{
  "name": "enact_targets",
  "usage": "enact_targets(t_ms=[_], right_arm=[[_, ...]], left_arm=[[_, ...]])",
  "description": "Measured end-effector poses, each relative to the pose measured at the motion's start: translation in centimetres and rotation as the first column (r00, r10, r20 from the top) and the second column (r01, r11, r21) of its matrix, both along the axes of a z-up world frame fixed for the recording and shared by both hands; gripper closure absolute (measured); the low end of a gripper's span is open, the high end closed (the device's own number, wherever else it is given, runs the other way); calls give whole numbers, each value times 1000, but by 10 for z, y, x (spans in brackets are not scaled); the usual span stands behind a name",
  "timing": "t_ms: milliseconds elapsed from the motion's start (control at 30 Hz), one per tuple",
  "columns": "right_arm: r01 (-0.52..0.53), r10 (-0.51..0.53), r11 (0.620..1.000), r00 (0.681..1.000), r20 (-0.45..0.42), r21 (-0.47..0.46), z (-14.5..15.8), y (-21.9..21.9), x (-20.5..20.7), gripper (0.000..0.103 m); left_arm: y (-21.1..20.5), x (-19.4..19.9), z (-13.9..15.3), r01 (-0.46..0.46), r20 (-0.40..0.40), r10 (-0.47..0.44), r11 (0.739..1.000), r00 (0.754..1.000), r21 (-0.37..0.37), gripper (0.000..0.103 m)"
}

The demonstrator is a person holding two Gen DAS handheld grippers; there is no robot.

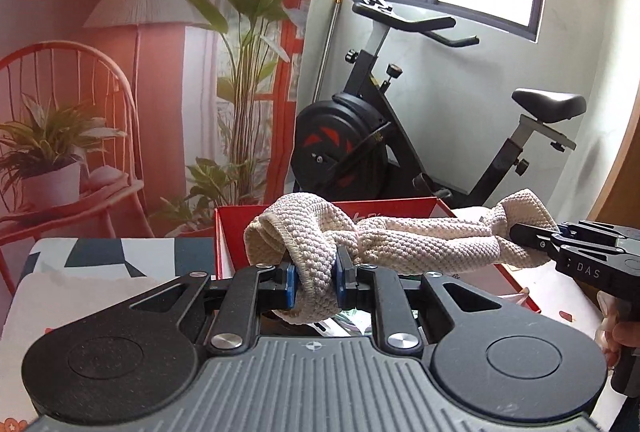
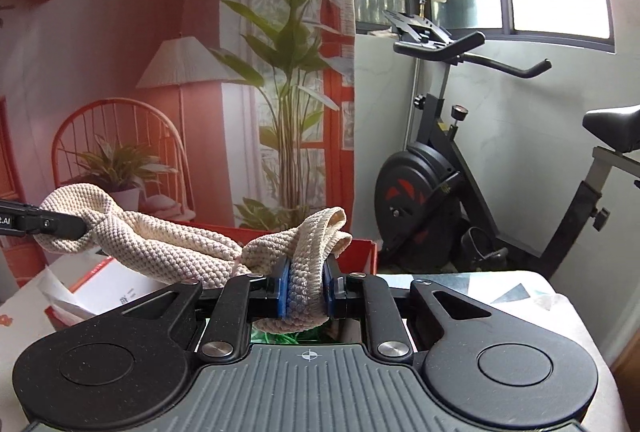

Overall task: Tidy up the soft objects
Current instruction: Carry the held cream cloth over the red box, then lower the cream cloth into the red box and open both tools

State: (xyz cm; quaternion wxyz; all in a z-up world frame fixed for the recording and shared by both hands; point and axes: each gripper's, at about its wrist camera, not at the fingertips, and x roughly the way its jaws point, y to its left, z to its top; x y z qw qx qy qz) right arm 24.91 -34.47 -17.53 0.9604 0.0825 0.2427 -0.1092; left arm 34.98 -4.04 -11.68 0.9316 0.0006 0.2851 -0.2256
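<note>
Right now the cream knitted cloth (image 1: 400,236) hangs stretched sideways between the left hand-held gripper (image 1: 316,282) and the right hand-held gripper (image 2: 306,292), each clenched on one end, its long axis level above the red box (image 1: 224,232) on the desk (image 1: 100,264).

Your left gripper (image 1: 316,282) is level and pointing forward, its two blue-padded fingers (image 1: 291,284) closed in from either side and pinching a bunched fold of the cream knitted cloth (image 1: 400,236) between them. Your right gripper (image 2: 306,290) sits in the same attitude, its fingers (image 2: 283,292) squeezed onto the cloth's other end, so both are clamped at about the same height with the fabric spanning between them. In the left wrist view your right gripper enters from the right edge, your hand (image 1: 618,328) partly visible beneath it.
</note>
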Motion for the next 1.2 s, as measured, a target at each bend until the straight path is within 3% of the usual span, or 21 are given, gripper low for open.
enact_targets(t_ms=[167,300,700,967,1200], right_arm=[[7,-8,1000,998,-67,-6,-23,-2,15,88],[15,-17,1000,993,-113,-24,-36,1,23,88],[-64,50,996,980,-193,-65,-42,35,51,86],[11,-15,999,995,-98,-37,-22,23,15,60],[6,-7,1000,1000,30,21,2,35,-52,52]], left_arm=[[-1,19,-22,-5,-82,7,1000,997,22,79],[-2,23,-26,-7,-91,10,999,996,33,52],[-1,21,-25,-15,-82,18,999,996,47,51],[18,0,-12,-26,-49,27,999,998,38,43],[48,-40,-3,-31,-16,32,999,999,19,34]])
